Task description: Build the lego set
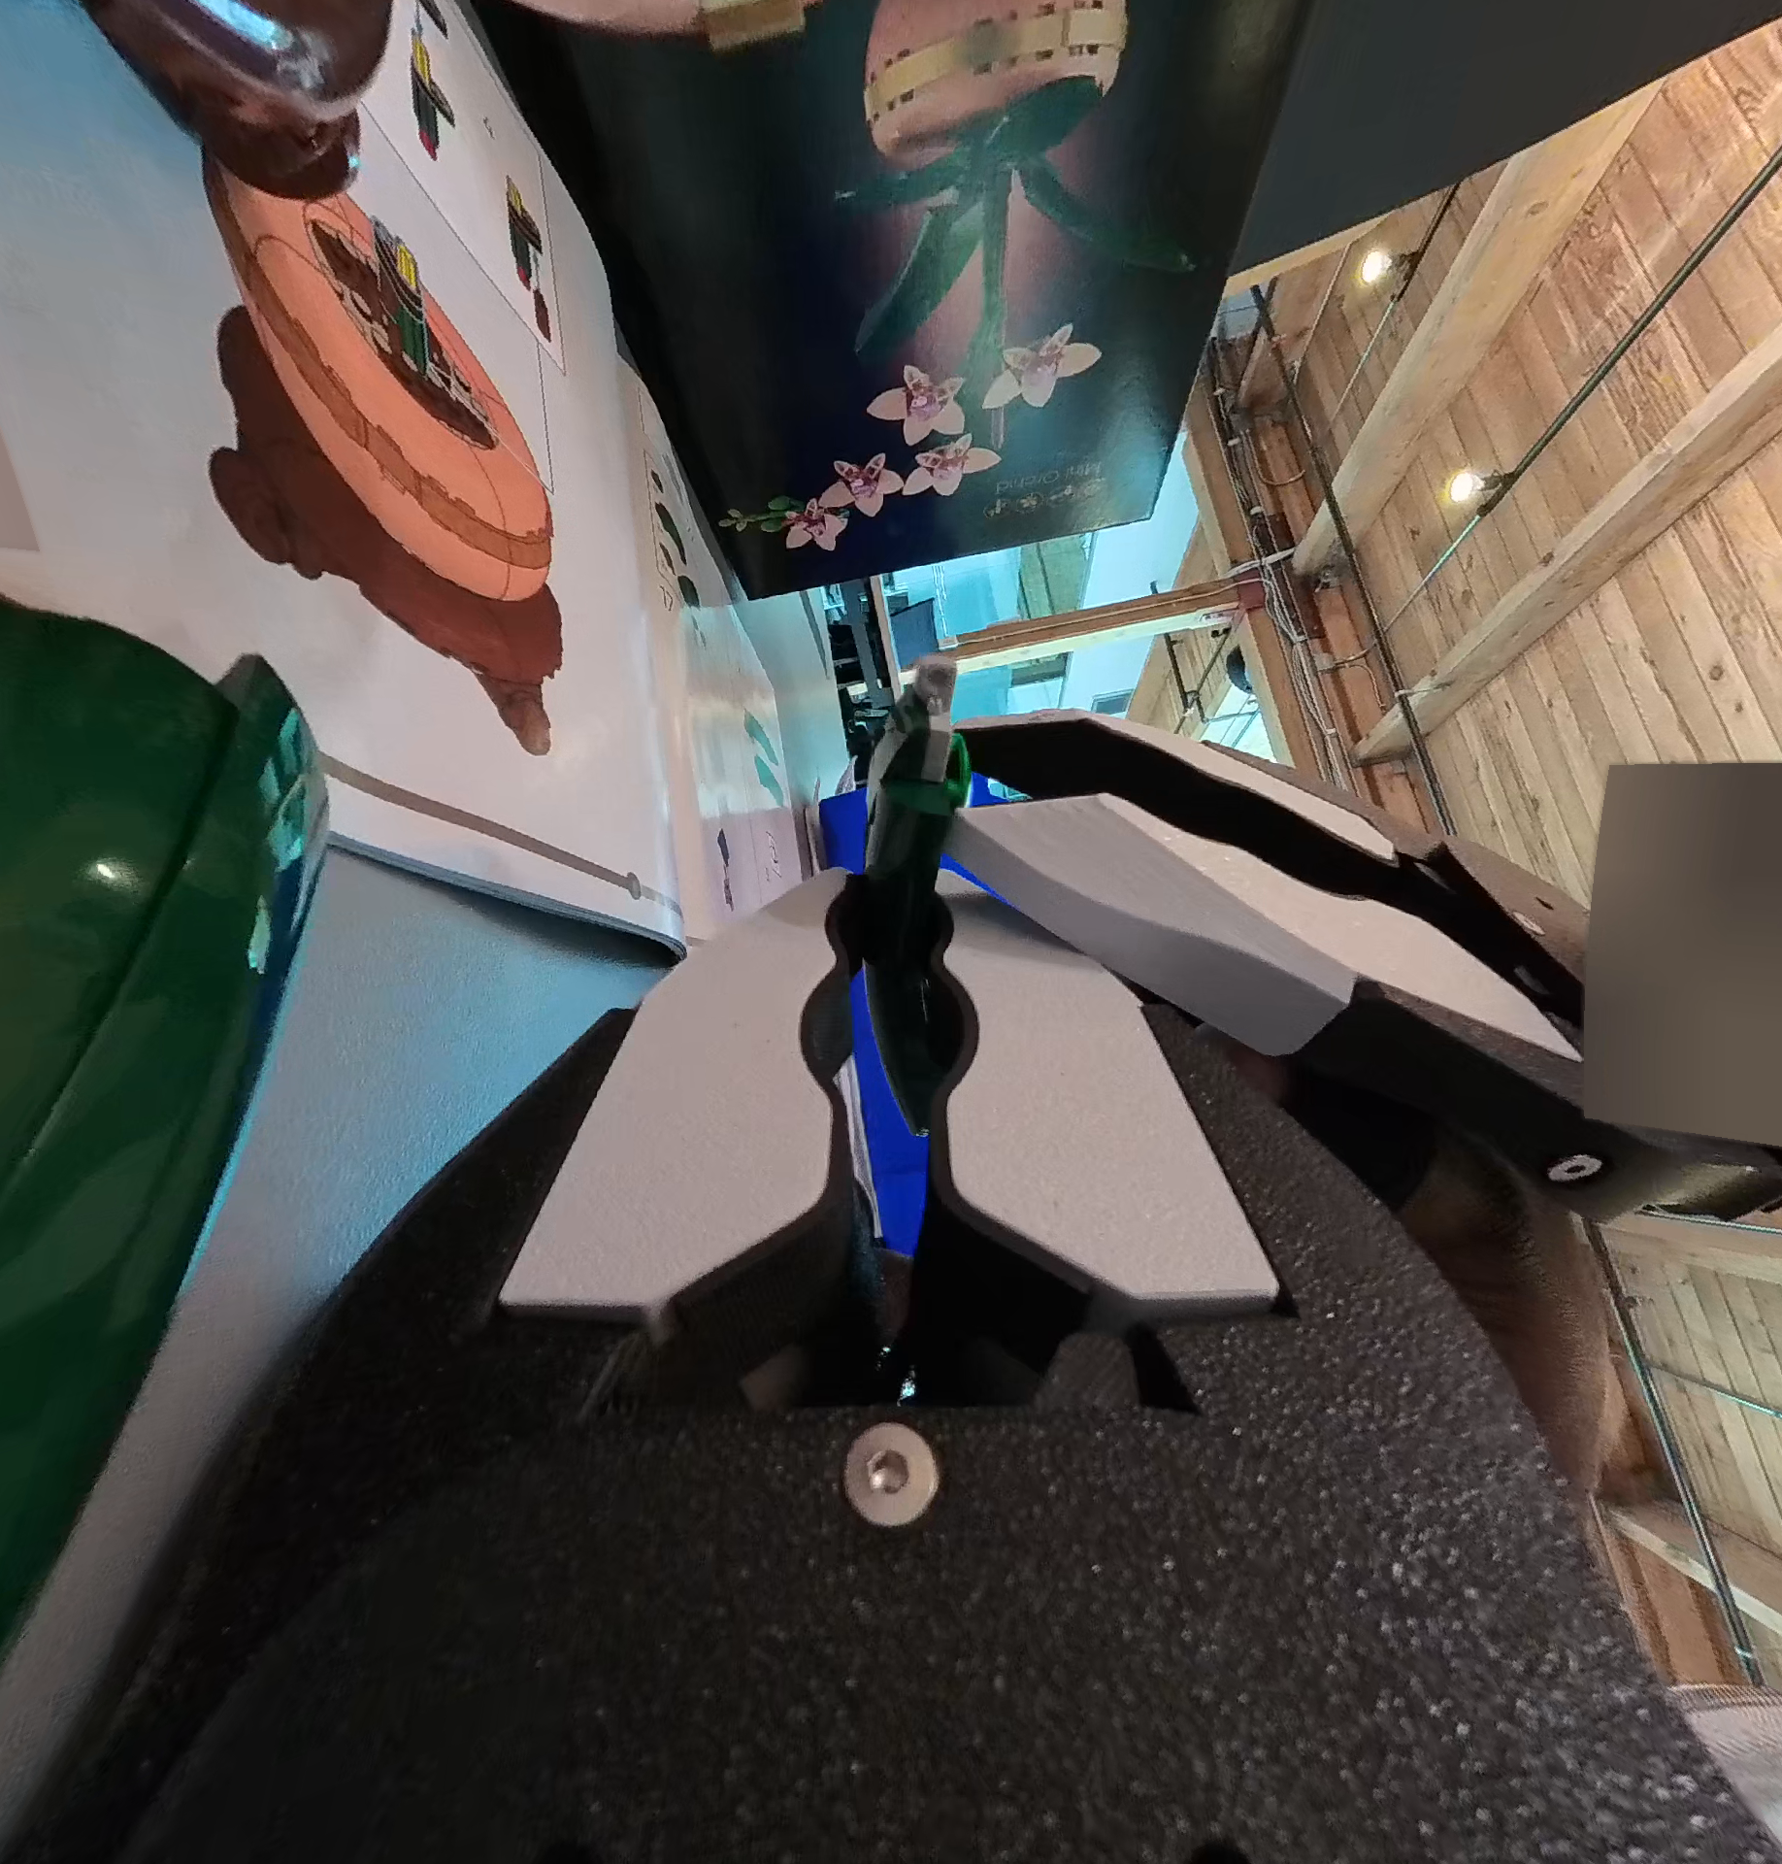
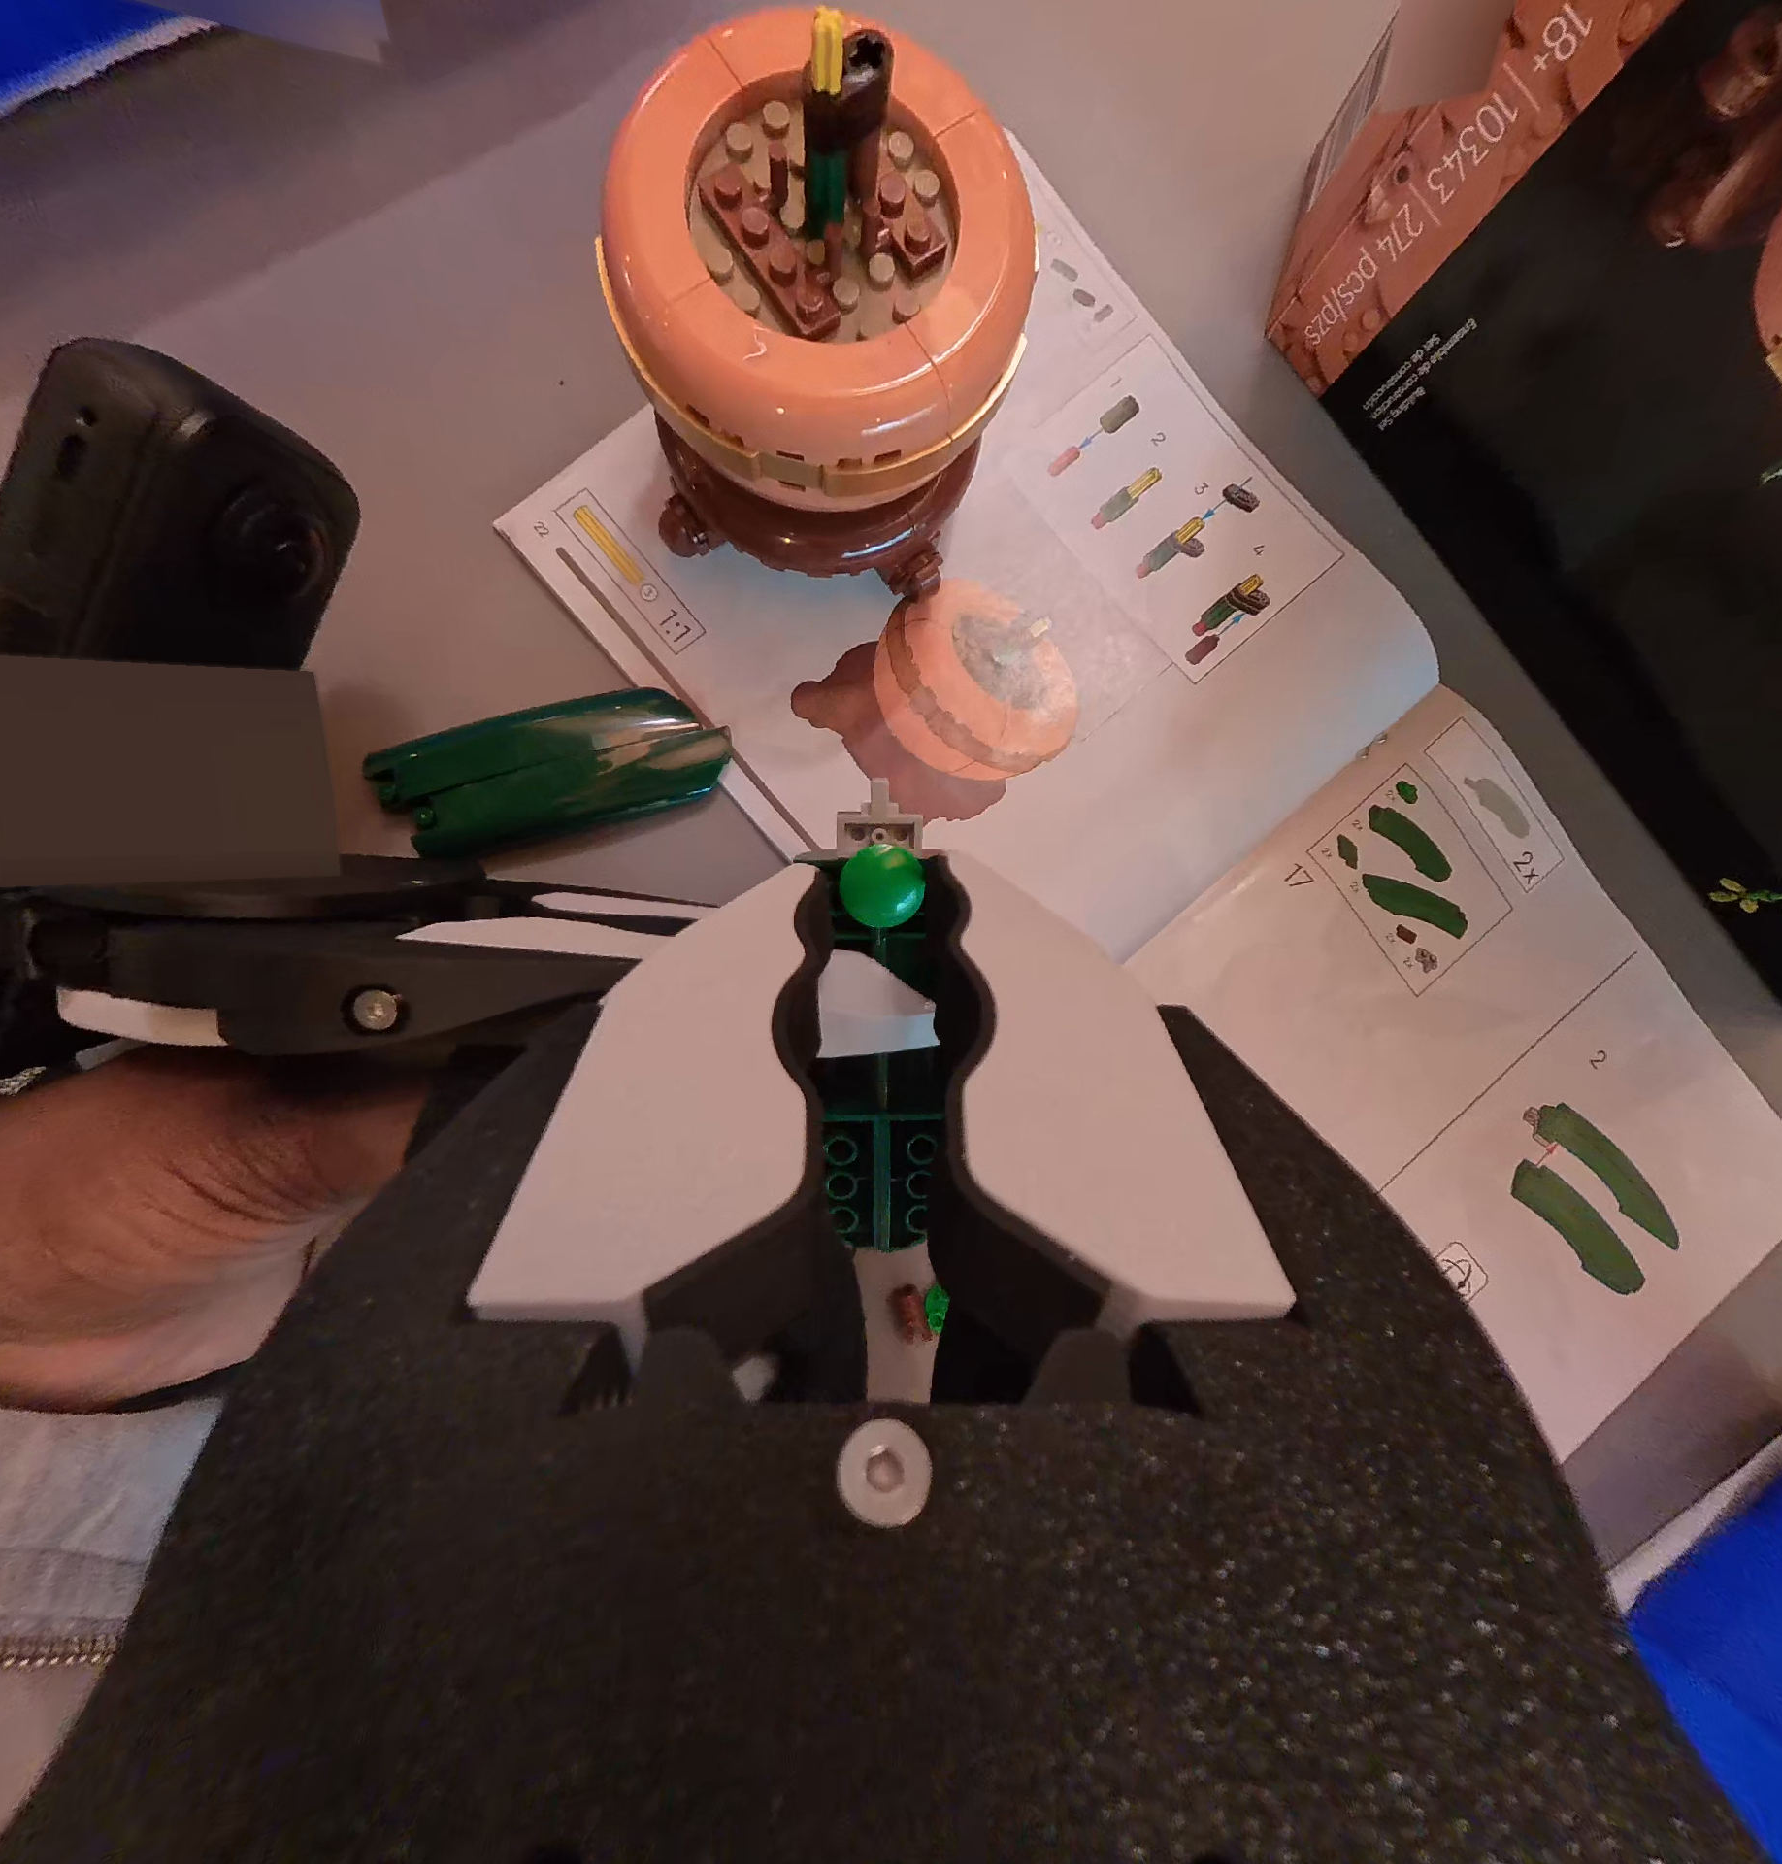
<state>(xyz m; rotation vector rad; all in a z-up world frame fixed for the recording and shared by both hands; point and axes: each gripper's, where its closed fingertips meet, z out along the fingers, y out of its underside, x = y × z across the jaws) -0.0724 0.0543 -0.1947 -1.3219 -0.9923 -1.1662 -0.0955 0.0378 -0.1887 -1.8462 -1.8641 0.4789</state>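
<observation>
In the left wrist view my left gripper (image 1: 892, 898) is shut on a dark green leaf piece (image 1: 907, 1009), held edge-on between its grey pads. A bright green round piece (image 1: 953, 777) and a small grey connector (image 1: 932, 686) sit at the leaf's far end. My right gripper (image 1: 963, 797) comes in from the right and grips that end. In the right wrist view my right gripper (image 2: 882, 878) is shut around the leaf (image 2: 882, 1180) beside the round piece (image 2: 882, 886). The left gripper's finger (image 2: 877, 1014) crosses the leaf from the left.
A peach and brown flowerpot model (image 2: 816, 303) stands on the open instruction booklet (image 2: 1220, 807). A second dark green leaf (image 2: 554, 767) lies on the grey table to the left. The dark set box (image 2: 1573, 454) stands at the right. A hand (image 2: 161, 1210) holds the left gripper. The tips of both grippers are at nearly the same place.
</observation>
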